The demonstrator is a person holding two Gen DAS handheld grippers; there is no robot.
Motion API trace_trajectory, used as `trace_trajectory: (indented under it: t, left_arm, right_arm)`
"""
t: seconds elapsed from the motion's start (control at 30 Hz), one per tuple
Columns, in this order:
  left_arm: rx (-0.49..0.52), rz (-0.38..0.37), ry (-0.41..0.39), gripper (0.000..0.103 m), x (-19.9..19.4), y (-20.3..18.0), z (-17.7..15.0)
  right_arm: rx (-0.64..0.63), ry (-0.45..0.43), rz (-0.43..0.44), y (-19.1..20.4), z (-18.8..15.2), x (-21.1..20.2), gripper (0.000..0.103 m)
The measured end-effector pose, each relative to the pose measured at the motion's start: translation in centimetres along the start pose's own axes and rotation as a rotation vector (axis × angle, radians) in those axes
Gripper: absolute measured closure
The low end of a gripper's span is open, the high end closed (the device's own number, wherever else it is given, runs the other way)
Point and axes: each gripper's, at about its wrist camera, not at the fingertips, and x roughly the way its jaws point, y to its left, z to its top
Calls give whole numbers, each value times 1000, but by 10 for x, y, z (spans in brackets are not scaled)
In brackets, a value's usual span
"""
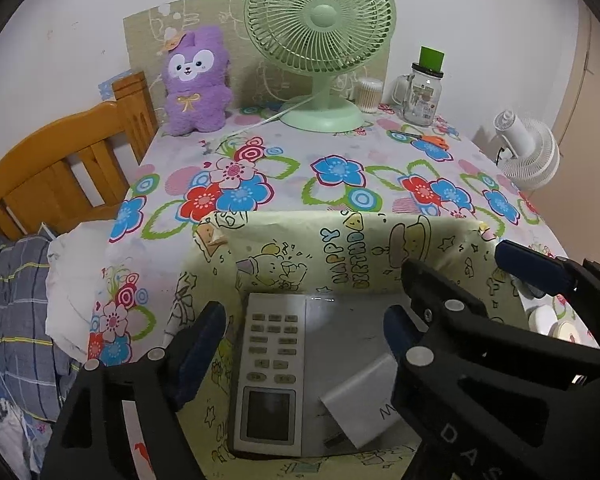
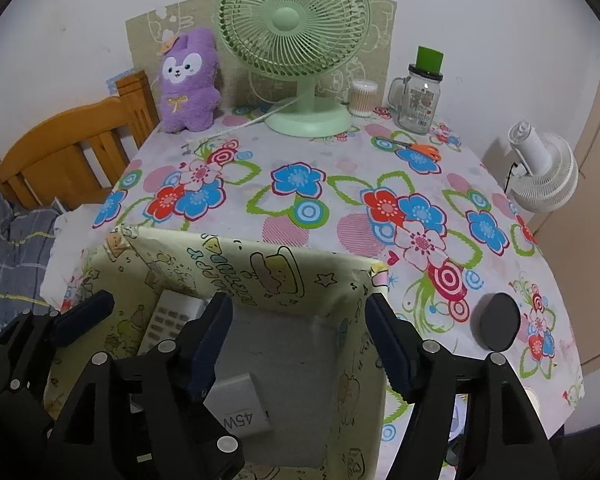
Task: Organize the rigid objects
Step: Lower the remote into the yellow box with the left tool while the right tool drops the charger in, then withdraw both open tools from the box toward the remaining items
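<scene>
Over the paper-lined box (image 1: pixel 340 236), both sets of jaws stand spread and empty; lift them straight up, clear of remote control (image 1: pixel 266 372) and charger (image 2: pixel 240 408).

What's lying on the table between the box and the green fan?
Nothing: only bare flowered tablecloth lies between the box and the green fan, seen in both wrist views.

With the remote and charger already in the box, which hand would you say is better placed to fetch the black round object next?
Probably the right: the black round object lies just beyond the right gripper, whose fingers are open and empty.
</scene>
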Motion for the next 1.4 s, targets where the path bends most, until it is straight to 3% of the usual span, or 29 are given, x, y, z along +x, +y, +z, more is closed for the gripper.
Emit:
trace_trajectory:
  t: [0.13, 0.43, 1.4]
  left_arm:
    - [11, 5, -19, 15, -9, -5, -2]
    - [32, 14, -47, 11, -28, -18, -5]
    - [84, -6, -97, 8, -62, -71, -15]
  right_arm:
    - [-12, -35, -50, -1, -1, -11, 13]
    - [0, -80, -68, -13, -7, -34, 7]
    - [38, -131, -77, -63, -29, -79, 7]
